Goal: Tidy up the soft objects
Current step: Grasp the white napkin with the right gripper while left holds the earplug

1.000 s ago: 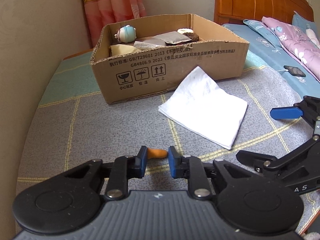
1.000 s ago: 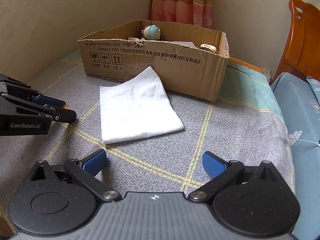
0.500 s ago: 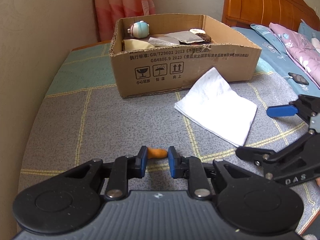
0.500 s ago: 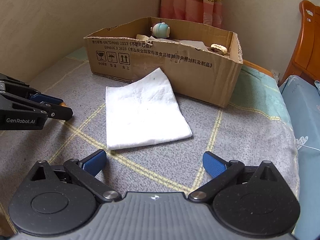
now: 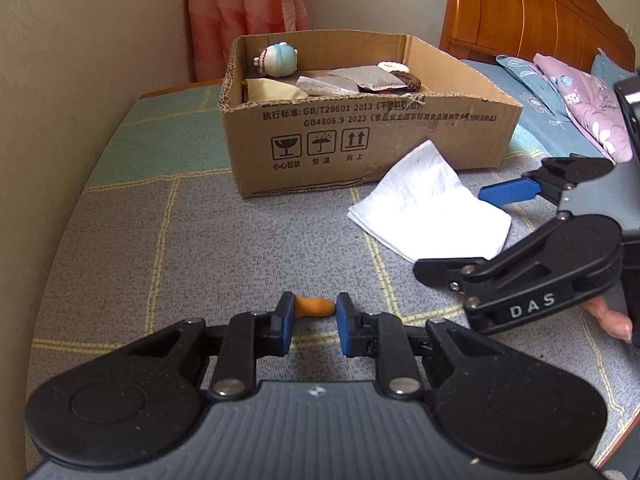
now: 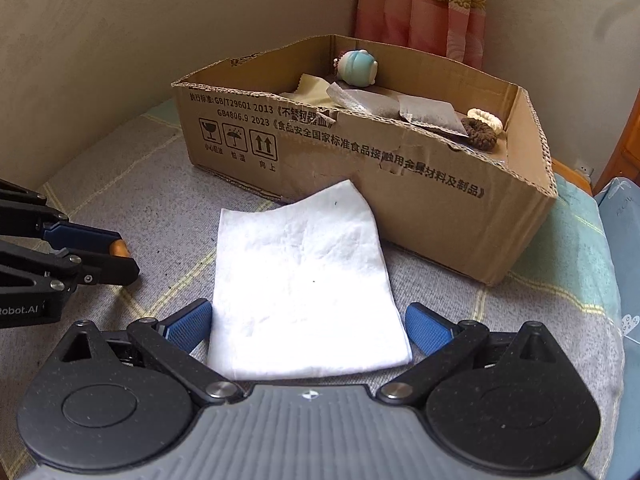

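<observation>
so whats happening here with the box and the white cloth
A person with a gripper in each hand is tidying soft things into the cardboard box. The left gripper is shut on a small orange object. The right gripper is open, its fingers either side of the white cloth's near edge. The cloth lies flat on the mat, not yet picked up.

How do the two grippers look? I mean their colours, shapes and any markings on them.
Both grippers are alike. The left gripper has a ribbed grey body, matte black linkage arms with round black discs and silver pivot bolts, and blue pads on its fingers. The right gripper has the same build, with textured blue pads. White lettering shows on the side plates: "DAS" on the right one, "Robot.AI" on the left. No cables show.
</observation>
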`<state>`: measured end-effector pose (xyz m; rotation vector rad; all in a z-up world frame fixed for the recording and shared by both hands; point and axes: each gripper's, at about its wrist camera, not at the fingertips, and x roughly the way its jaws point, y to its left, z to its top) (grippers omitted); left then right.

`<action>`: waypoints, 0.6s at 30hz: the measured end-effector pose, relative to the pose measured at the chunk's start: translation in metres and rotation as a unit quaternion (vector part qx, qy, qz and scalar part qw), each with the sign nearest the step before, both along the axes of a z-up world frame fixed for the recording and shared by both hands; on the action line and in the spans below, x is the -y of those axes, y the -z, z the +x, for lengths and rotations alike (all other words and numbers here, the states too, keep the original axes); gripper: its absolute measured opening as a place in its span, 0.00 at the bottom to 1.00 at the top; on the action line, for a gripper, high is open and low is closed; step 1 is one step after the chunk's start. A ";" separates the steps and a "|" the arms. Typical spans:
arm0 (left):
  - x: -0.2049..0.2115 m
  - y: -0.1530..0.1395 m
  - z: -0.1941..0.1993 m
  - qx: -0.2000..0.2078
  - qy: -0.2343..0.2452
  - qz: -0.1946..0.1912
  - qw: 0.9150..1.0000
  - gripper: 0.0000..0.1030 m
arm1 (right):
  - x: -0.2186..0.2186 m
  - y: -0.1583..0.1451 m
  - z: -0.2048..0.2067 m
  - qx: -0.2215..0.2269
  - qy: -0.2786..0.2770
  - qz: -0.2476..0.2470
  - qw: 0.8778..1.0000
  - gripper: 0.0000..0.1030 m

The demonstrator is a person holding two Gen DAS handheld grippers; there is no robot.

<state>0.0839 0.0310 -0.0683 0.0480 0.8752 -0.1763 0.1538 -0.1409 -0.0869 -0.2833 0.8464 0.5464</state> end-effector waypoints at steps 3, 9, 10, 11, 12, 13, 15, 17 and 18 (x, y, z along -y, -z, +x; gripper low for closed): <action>-0.001 0.000 0.001 0.000 0.000 -0.003 1.000 0.20 | -0.008 0.001 0.006 0.002 -0.009 0.000 1.000 1.00; -0.002 0.000 0.001 0.002 -0.001 -0.008 1.000 0.20 | -0.020 0.001 0.016 0.007 -0.022 -0.002 1.000 1.00; -0.003 0.000 0.001 0.001 -0.001 -0.008 1.000 0.20 | -0.020 0.001 0.016 0.006 -0.021 -0.001 1.000 1.00; -0.003 0.000 0.001 0.002 -0.001 -0.009 1.000 0.20 | -0.020 0.001 0.015 0.007 -0.019 -0.002 1.000 1.00; -0.003 0.000 0.001 0.002 -0.001 -0.009 1.000 0.20 | -0.020 0.001 0.013 0.007 -0.018 -0.001 1.000 1.00; -0.003 0.000 0.001 0.002 -0.001 -0.008 1.000 0.20 | -0.019 0.001 0.011 0.006 -0.017 -0.001 1.000 1.00; -0.002 0.000 0.001 0.003 0.001 -0.006 1.000 0.20 | -0.018 -0.001 0.003 0.010 -0.019 -0.001 1.000 0.96; -0.002 0.000 0.001 0.003 0.001 -0.005 1.000 0.20 | -0.017 -0.005 -0.002 0.016 -0.015 -0.006 1.000 0.86; -0.002 0.000 0.001 0.003 0.001 -0.005 1.000 0.20 | -0.016 -0.007 -0.005 0.019 -0.010 -0.009 1.000 0.82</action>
